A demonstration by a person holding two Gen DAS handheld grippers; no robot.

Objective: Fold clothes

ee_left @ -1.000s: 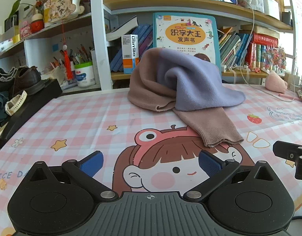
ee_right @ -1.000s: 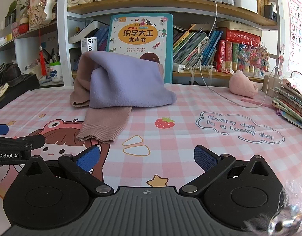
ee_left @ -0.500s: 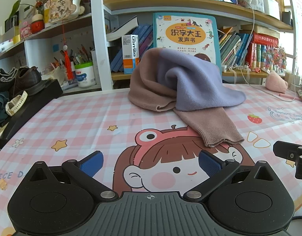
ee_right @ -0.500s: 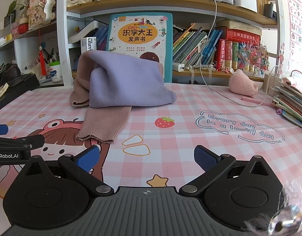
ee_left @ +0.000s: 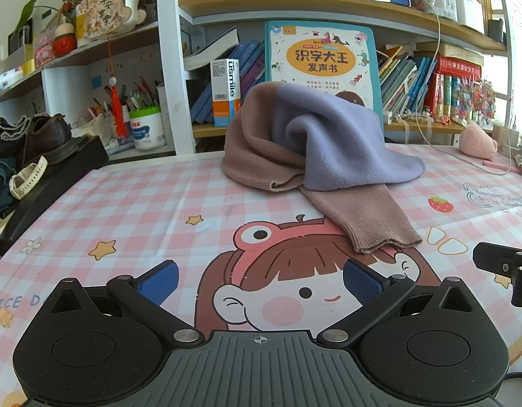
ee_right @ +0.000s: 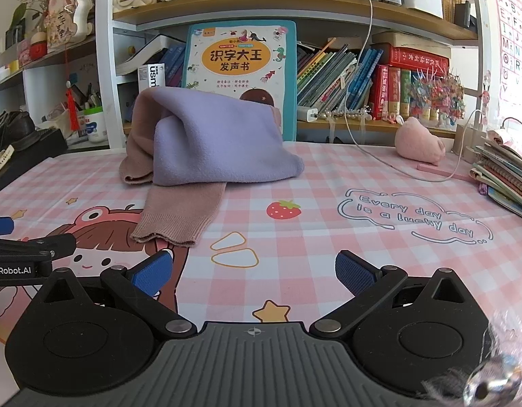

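A bunched garment, dusty pink knit outside and lilac fleece inside (ee_left: 332, 139), lies heaped at the far middle of the table; it also shows in the right wrist view (ee_right: 213, 149). One pink sleeve (ee_left: 366, 217) stretches toward me, its cuff (ee_right: 169, 234) just ahead of the right gripper's left finger. My left gripper (ee_left: 259, 279) is open and empty, low over the table, short of the cuff. My right gripper (ee_right: 254, 271) is open and empty beside it on the right.
A pink checked tablecloth (ee_left: 132, 210) with a cartoon girl covers the table. Bookshelves with a large picture book (ee_left: 320, 64) stand behind. Shoes on a black box (ee_left: 40, 142) sit left. A pink plush (ee_right: 418, 144), cable and stacked notebooks (ee_right: 505, 176) sit right.
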